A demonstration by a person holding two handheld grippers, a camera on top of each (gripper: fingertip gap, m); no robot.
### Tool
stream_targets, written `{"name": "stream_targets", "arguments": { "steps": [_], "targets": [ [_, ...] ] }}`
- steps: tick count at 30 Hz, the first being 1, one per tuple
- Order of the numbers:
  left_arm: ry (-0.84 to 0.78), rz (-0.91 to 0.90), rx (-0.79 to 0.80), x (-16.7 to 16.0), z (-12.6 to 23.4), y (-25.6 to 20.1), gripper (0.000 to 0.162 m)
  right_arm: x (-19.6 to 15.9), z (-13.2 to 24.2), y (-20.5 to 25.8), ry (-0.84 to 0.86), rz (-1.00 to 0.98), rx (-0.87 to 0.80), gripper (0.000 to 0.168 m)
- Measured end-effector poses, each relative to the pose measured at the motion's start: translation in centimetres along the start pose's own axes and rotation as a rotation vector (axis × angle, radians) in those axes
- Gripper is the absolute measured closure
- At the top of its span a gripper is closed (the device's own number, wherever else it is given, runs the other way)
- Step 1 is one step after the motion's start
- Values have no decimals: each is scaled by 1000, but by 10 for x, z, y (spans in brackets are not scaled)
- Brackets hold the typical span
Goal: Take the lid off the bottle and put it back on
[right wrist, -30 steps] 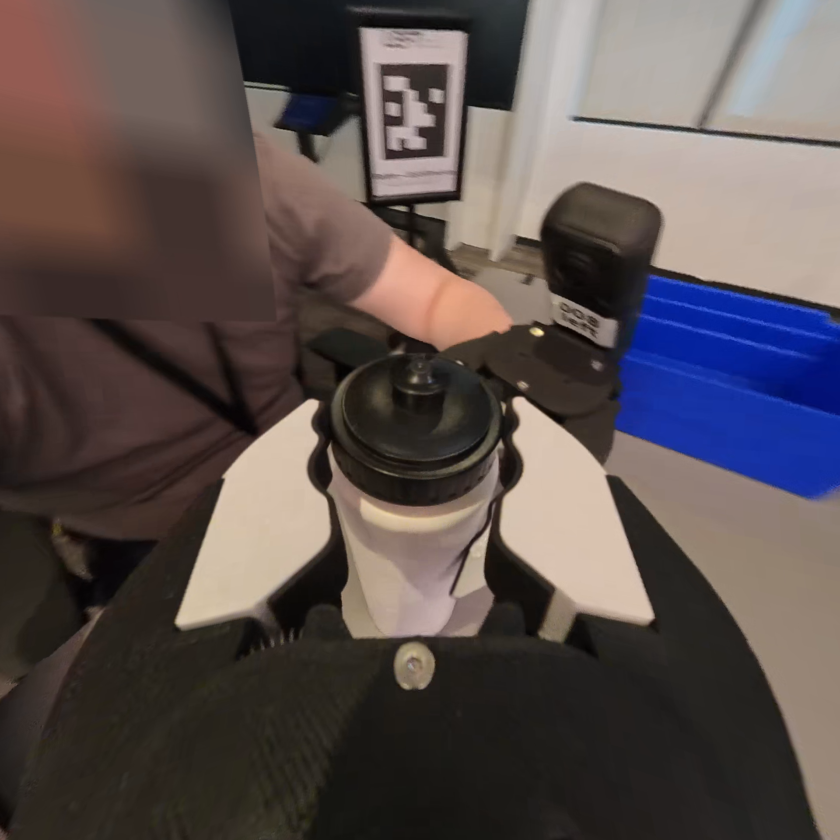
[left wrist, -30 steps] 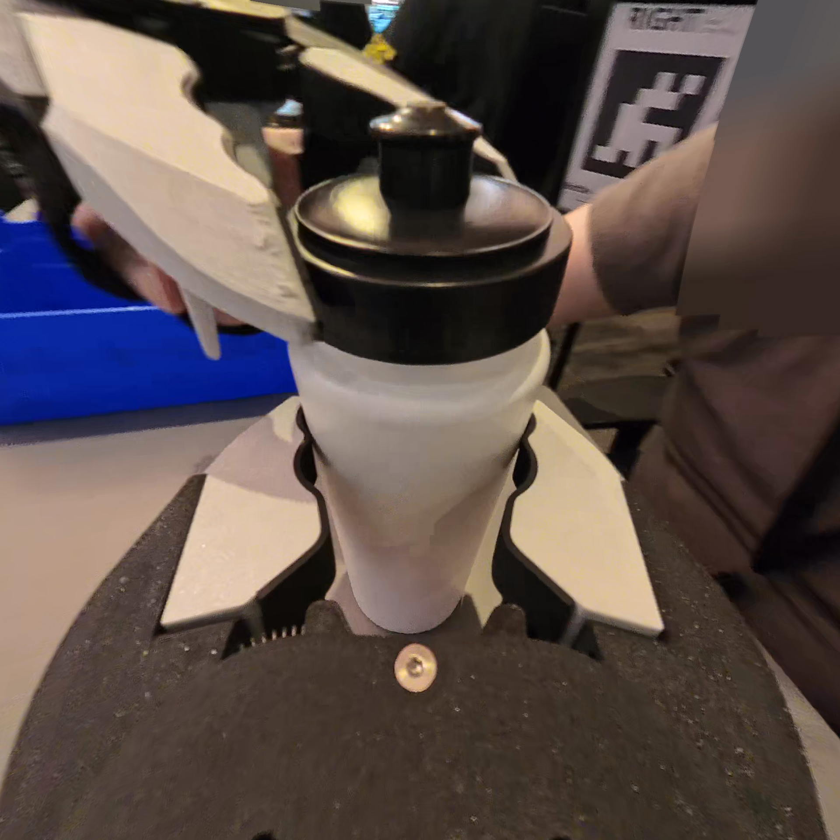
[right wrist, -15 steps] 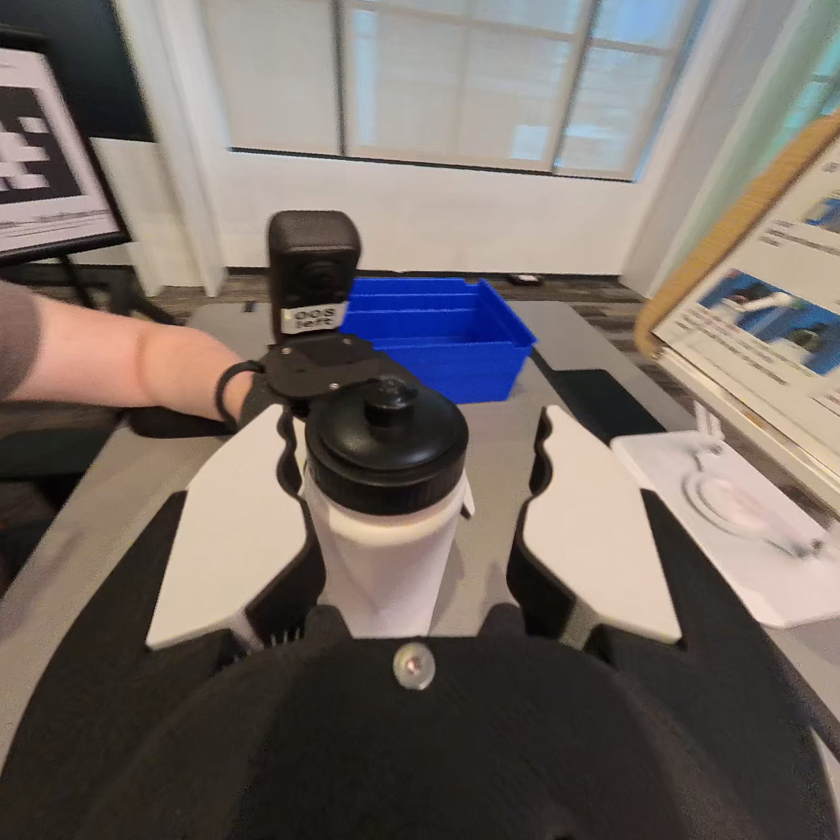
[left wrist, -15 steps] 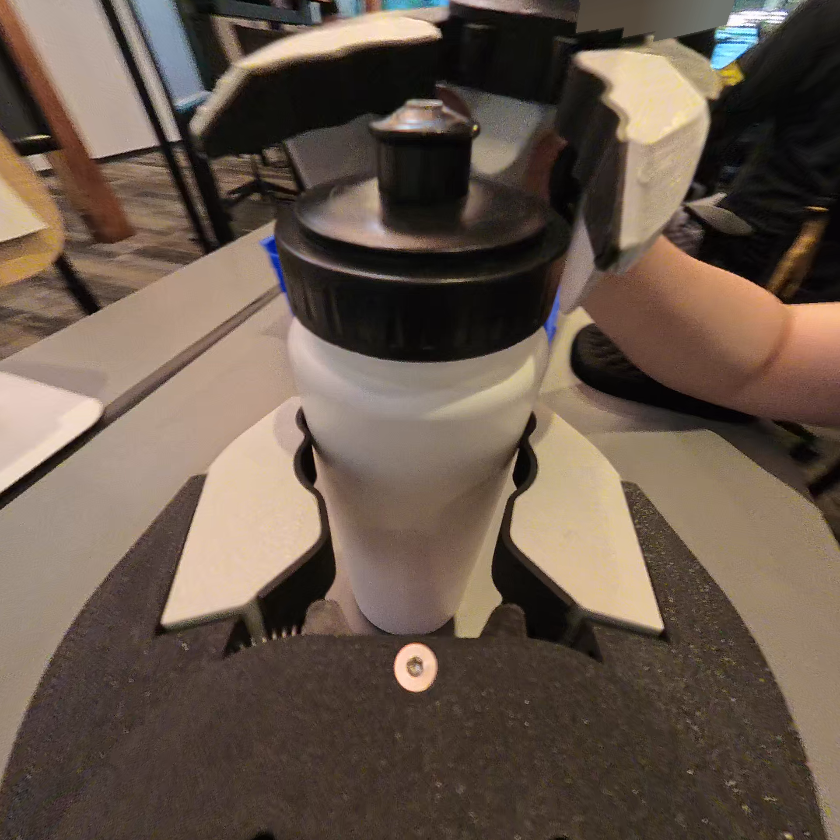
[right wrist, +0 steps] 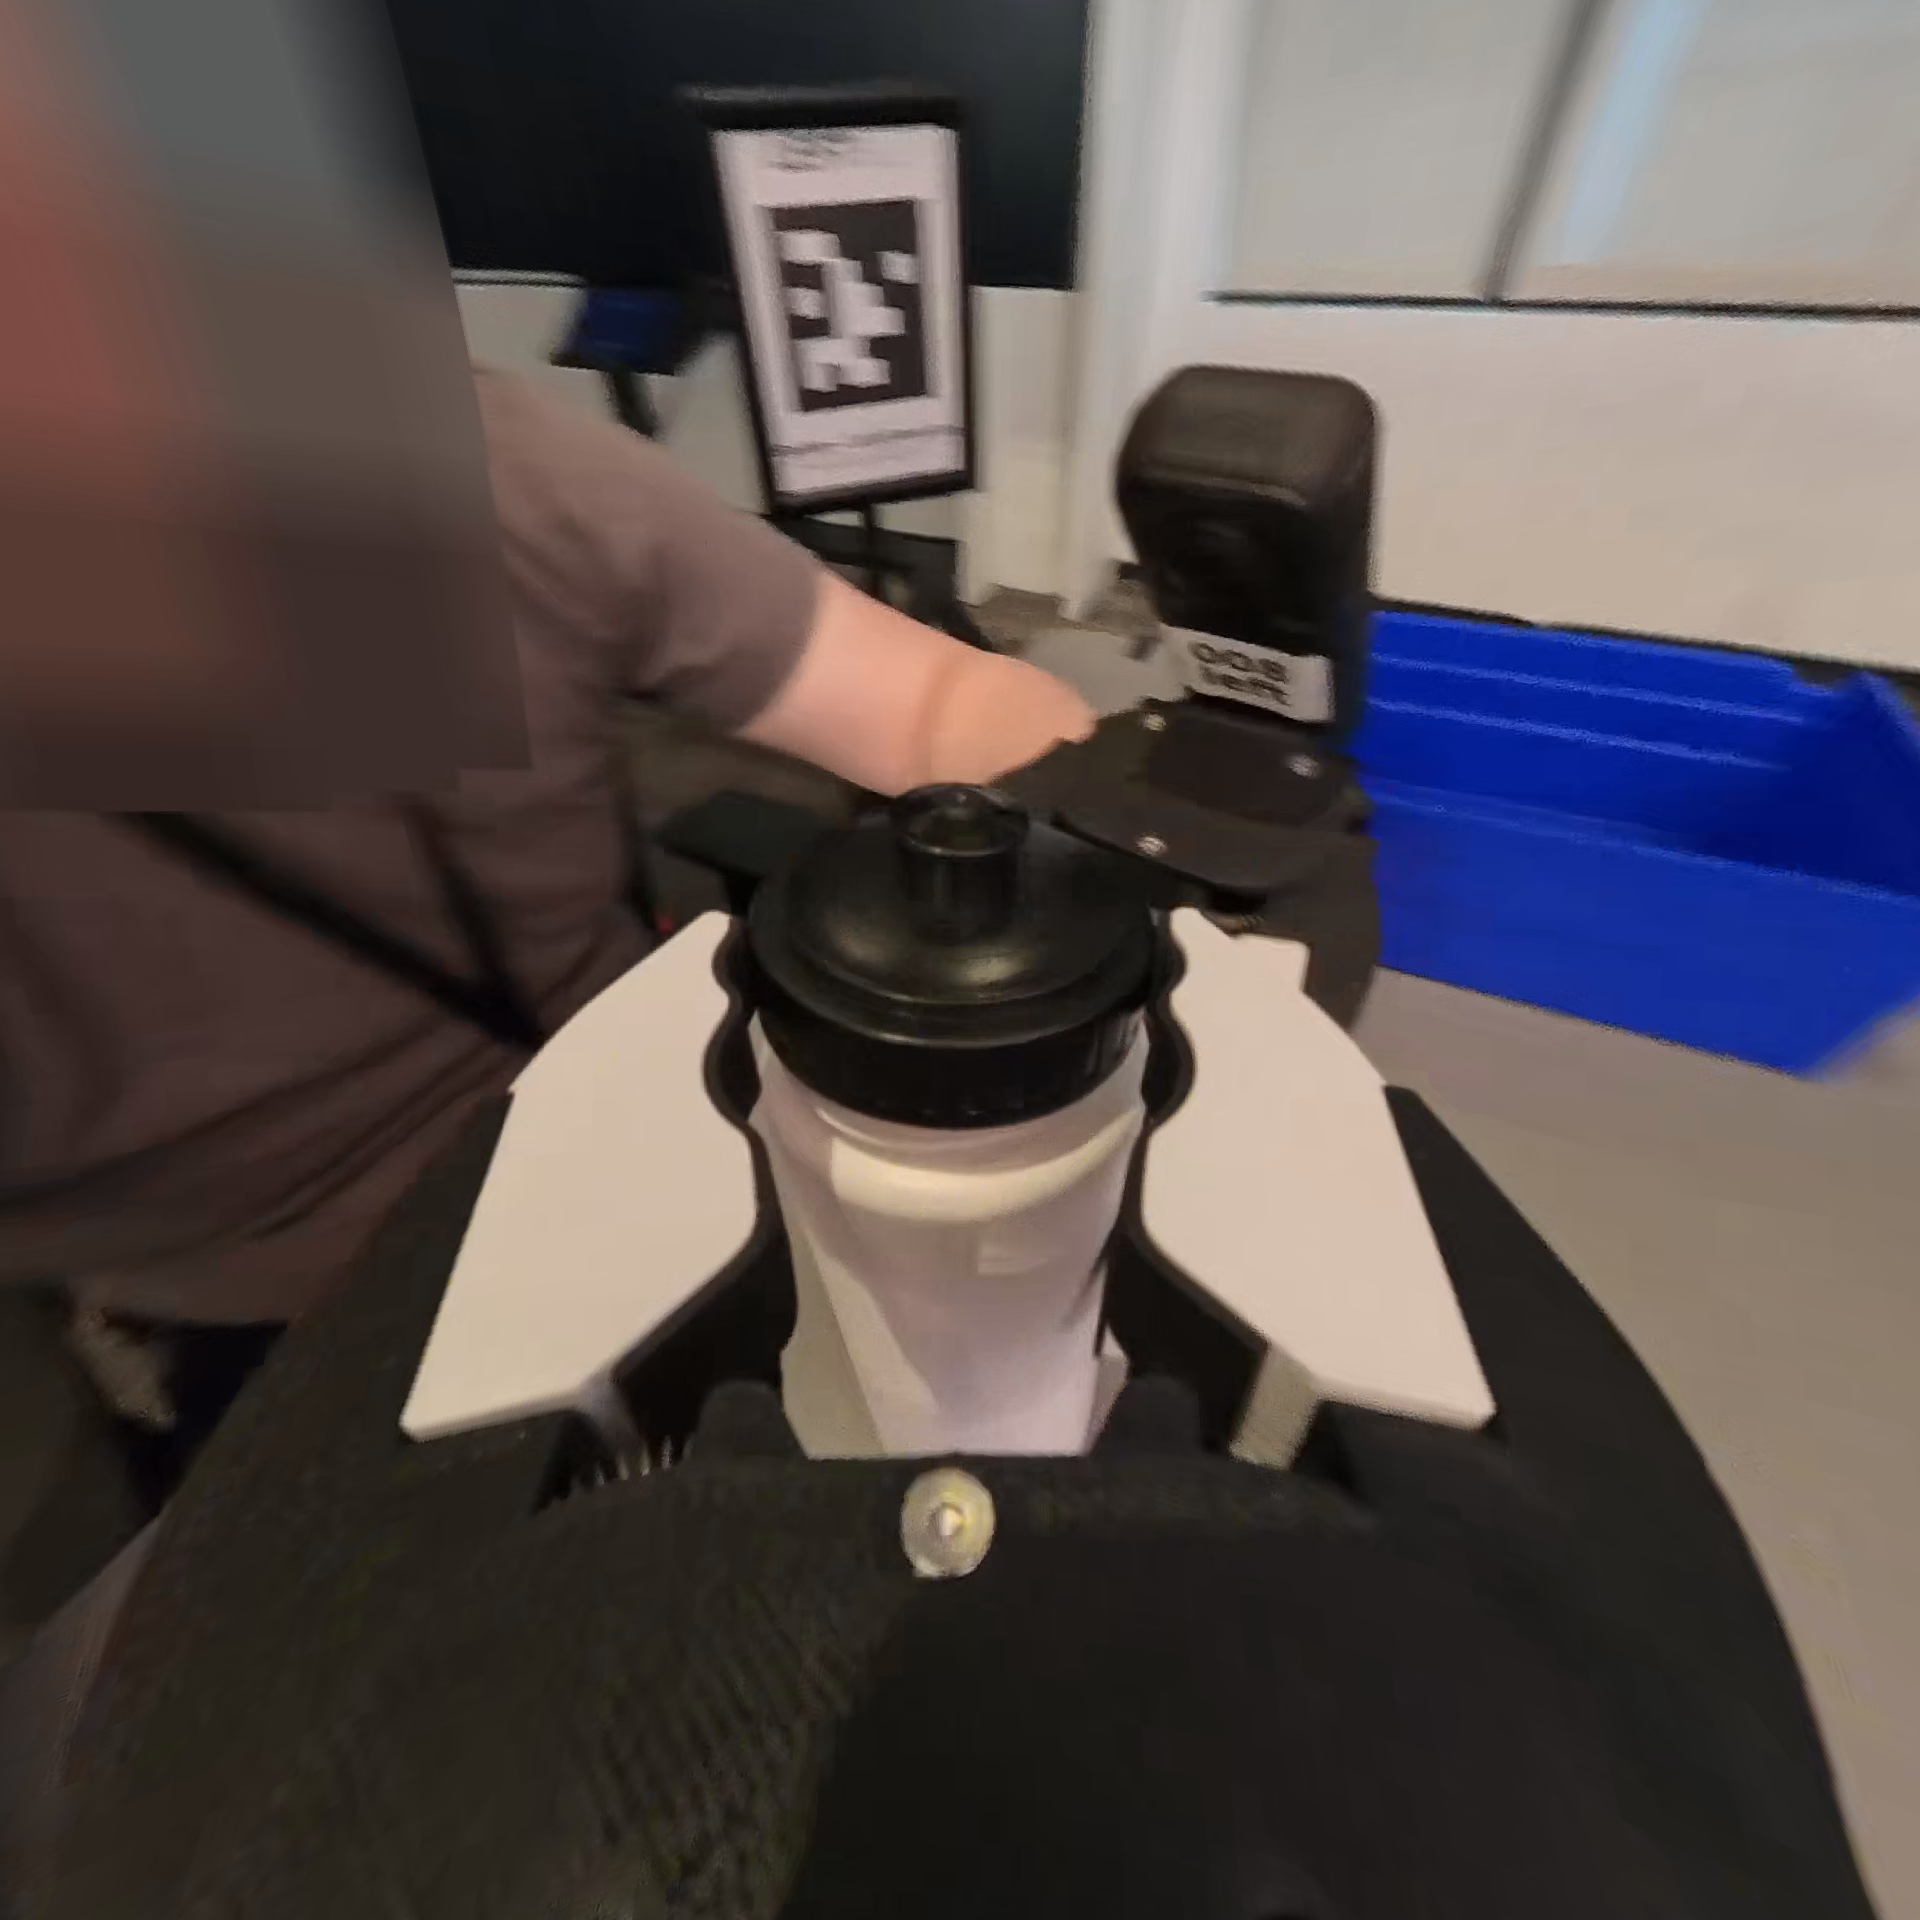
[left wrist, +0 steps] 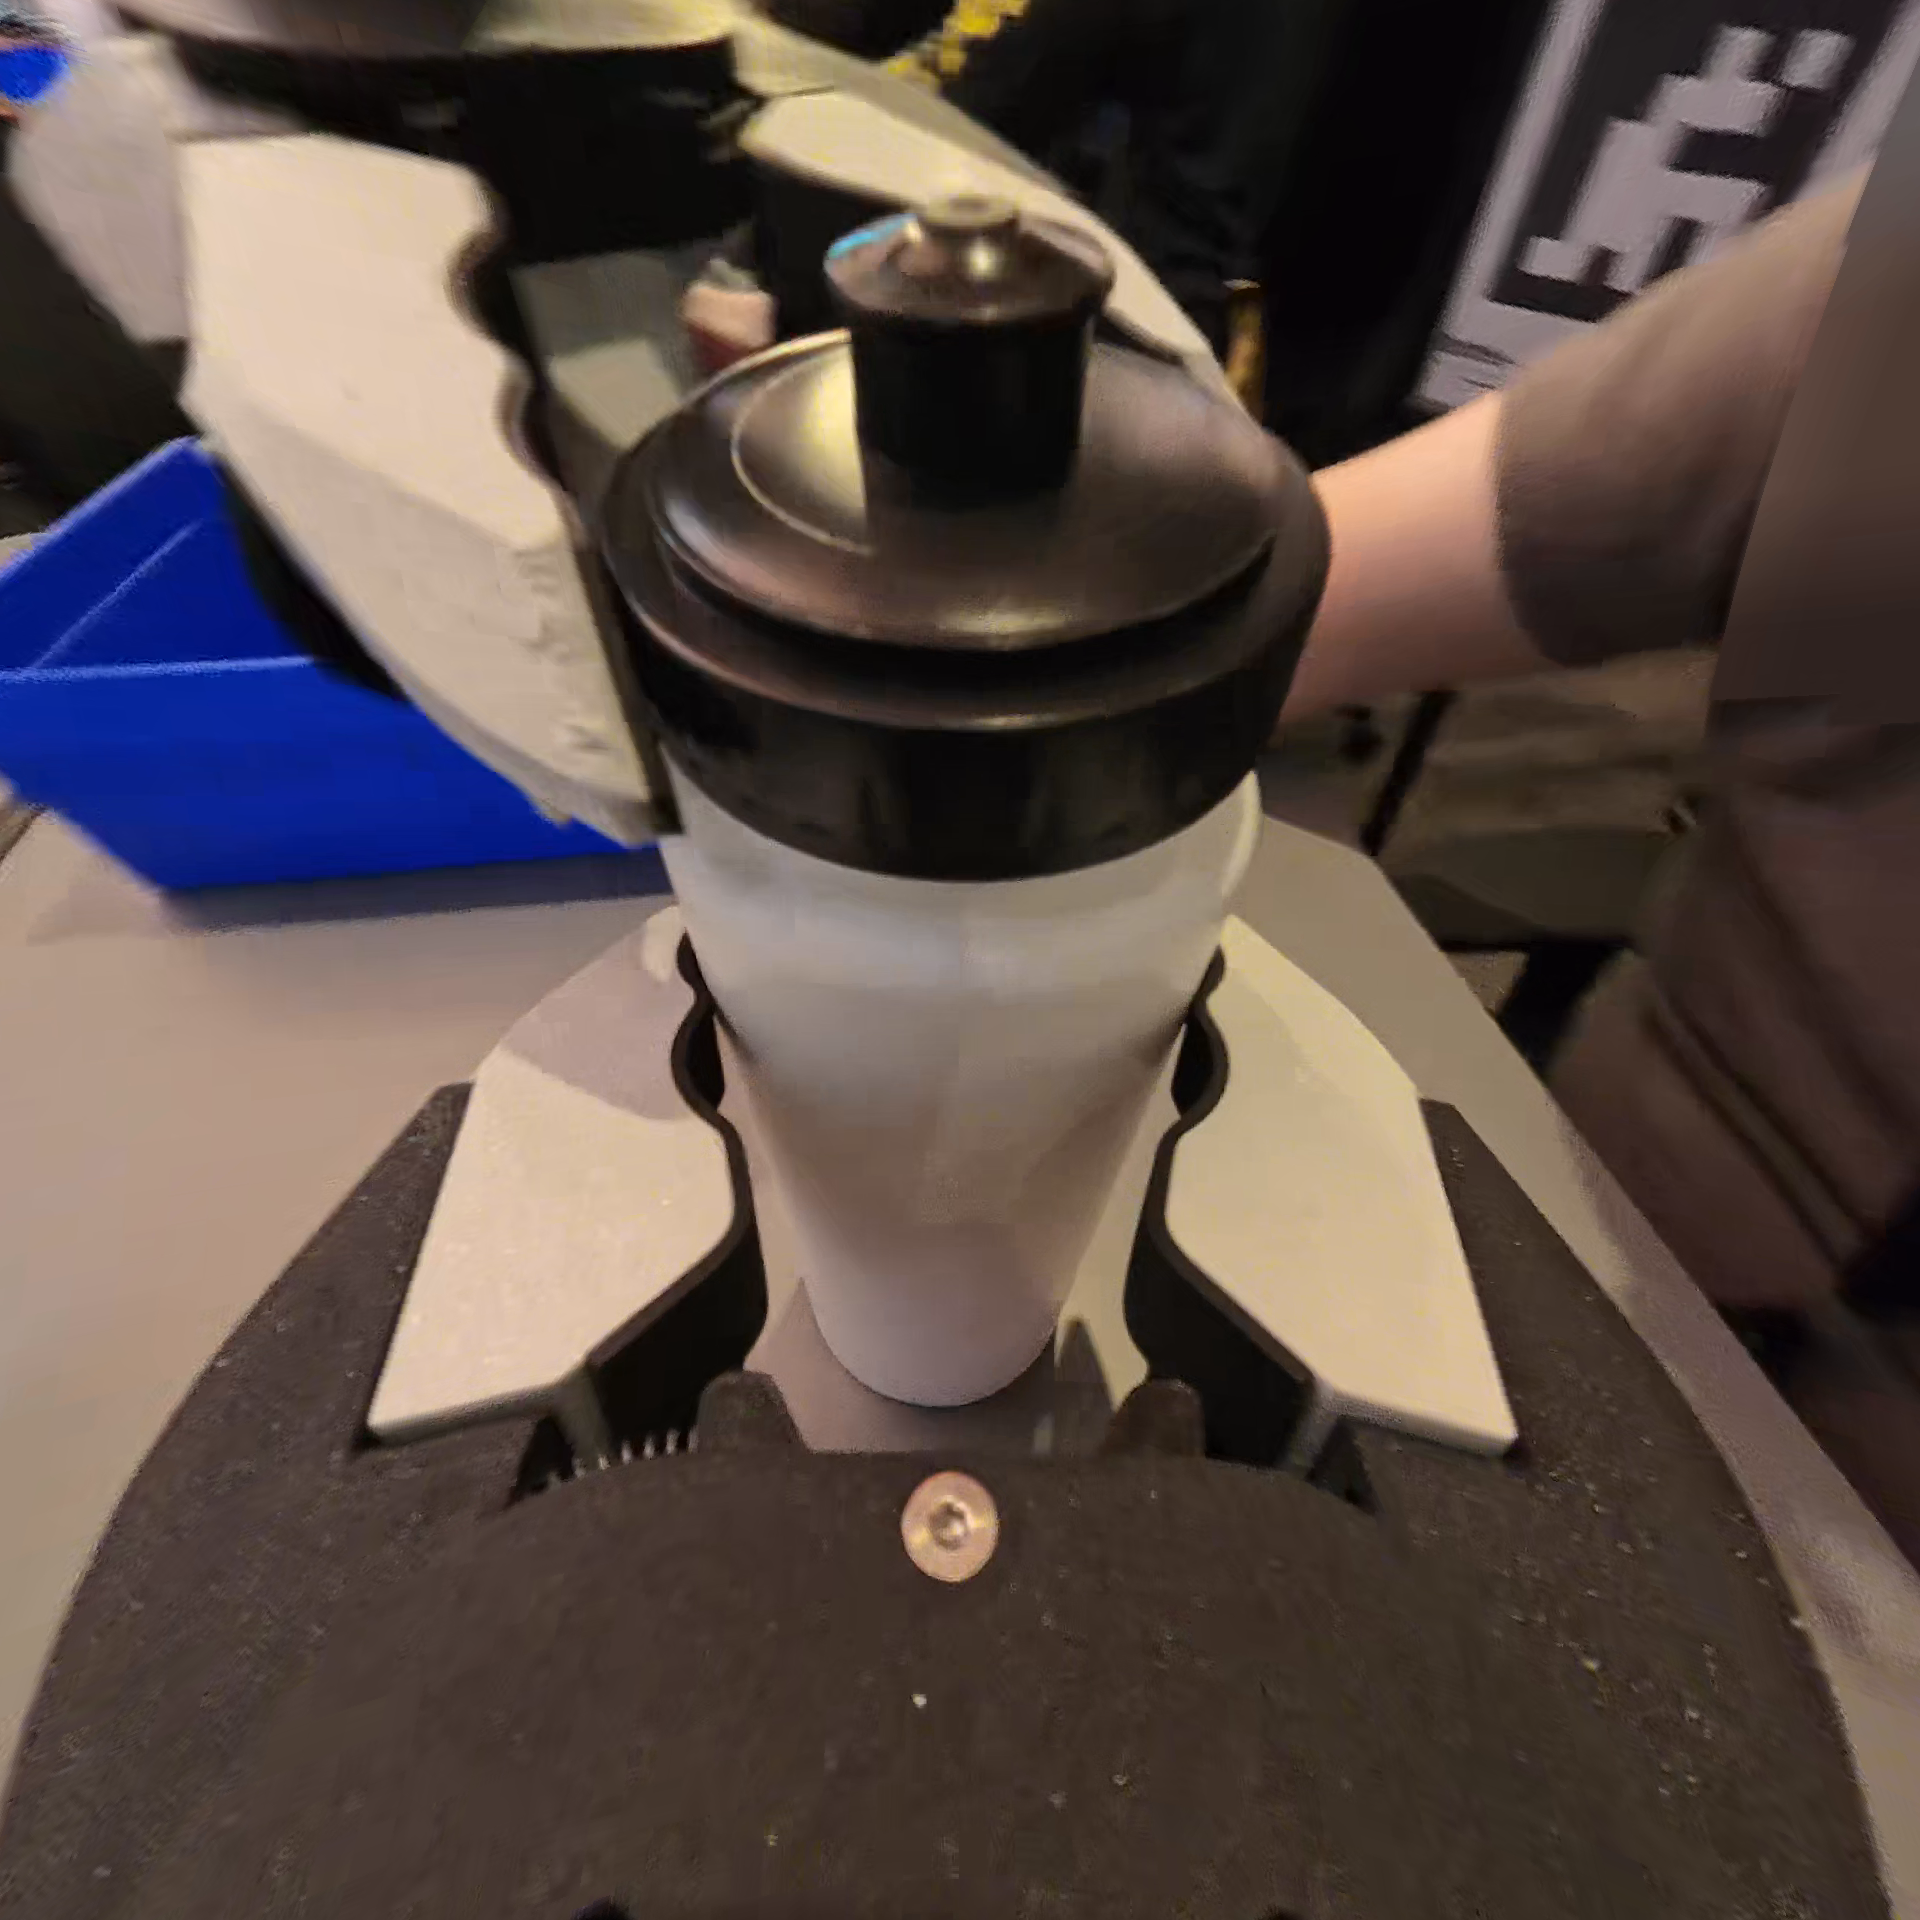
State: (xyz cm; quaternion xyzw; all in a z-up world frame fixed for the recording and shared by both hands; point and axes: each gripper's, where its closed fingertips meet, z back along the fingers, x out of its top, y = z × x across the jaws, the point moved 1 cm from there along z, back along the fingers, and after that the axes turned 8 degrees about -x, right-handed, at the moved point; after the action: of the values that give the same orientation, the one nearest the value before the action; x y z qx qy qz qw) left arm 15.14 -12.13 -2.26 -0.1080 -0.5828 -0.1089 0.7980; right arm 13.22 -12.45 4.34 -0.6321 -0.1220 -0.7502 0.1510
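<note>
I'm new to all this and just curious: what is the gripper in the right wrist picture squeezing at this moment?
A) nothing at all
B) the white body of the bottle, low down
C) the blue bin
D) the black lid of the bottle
D: in the right wrist view the right gripper has its two white fingers closed on either side of the black lid, above the white bottle.

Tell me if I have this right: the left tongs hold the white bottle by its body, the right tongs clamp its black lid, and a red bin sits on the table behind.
Nearly. The bin is blue, not red, as the right wrist view shows. The rest stands: the left tongs hold the white bottle by its body, and the right tongs clamp the black lid.
</note>
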Motion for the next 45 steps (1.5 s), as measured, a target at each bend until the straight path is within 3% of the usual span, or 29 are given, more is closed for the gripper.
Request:
{"name": "stream_targets", "arguments": {
  "steps": [2, 5, 9, 12, 15, 18, 20, 23, 30, 34, 38, 45],
  "targets": [
    [1, -44, -60, 2, -6, -14, 76, 1, -3, 14, -24, 17, 89, 94],
    [7, -39, -56, 2, -8, -15, 76, 2, -2, 12, -30, 28, 72, 94],
    [-6, 16, 160, 0, 6, 21, 76, 20, 8, -26, -109, 7, -208, 78],
    [-32, 96, 320, -3, 22, 48, 76, 31, 19, -52, -114, 31, -453, 76],
    [-59, 156, 414, -6, 35, 62, 76, 23, 23, -76, -2, 37, -686, 74],
    [-67, 170, 451, -7, 39, 66, 76, 9, 15, -84, 115, -1, -754, 76],
    [-56, 155, 449, -6, 37, 65, 76, 4, 8, -78, 140, -29, -693, 91],
    [-35, 105, 367, -5, 29, 54, 76, 3, 6, -60, 147, -53, -525, 91],
    [-9, -39, -140, 4, -16, -32, 75, 8, -10, 37, -6, 87, 148, 91],
    [13, -73, -182, 5, -21, -45, 75, 10, -14, 47, -42, 84, 225, 91],
    [11, -21, -33, 3, -13, -16, 76, 14, -7, 17, -33, 52, 28, 85],
    [-56, 112, 439, -4, 29, 59, 76, 22, 22, -63, -13, 5, -540, 74]
  ]
}}
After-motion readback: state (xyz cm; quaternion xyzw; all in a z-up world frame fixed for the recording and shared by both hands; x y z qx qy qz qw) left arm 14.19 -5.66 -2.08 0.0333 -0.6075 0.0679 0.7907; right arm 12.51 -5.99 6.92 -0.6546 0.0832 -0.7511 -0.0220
